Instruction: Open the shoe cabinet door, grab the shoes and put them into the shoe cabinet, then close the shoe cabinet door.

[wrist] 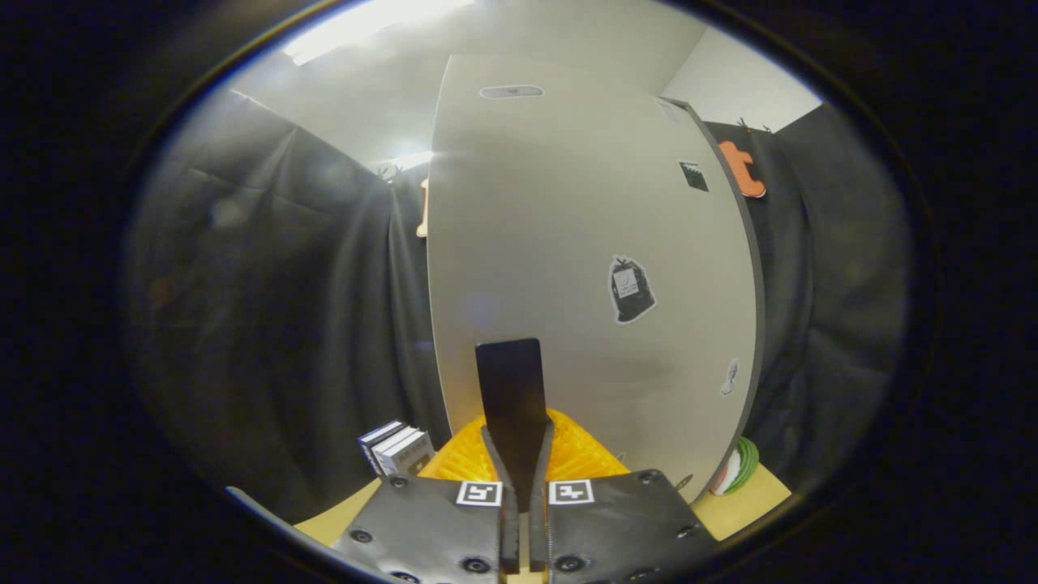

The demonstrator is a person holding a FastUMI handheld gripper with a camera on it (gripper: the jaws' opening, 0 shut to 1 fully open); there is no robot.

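Gripper (519, 454): fingers pressed together, nothing gripped.
Cabinet door (584, 268): pale panel just ahead of the fingertips, stickers on it.
Boxes (397, 448): beside the door's foot.

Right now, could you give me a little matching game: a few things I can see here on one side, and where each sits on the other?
Things:
1. tall pale grey cabinet door
2. ribbed orange plastic piece
3. small stack of boxes
4. tool

Places:
A. low down, just behind the closed fingers
B. left of the orange piece, on the tan surface
C. upright, beyond the fingers
D. nearest, fingers together

Pairs: 1-C, 2-A, 3-B, 4-D
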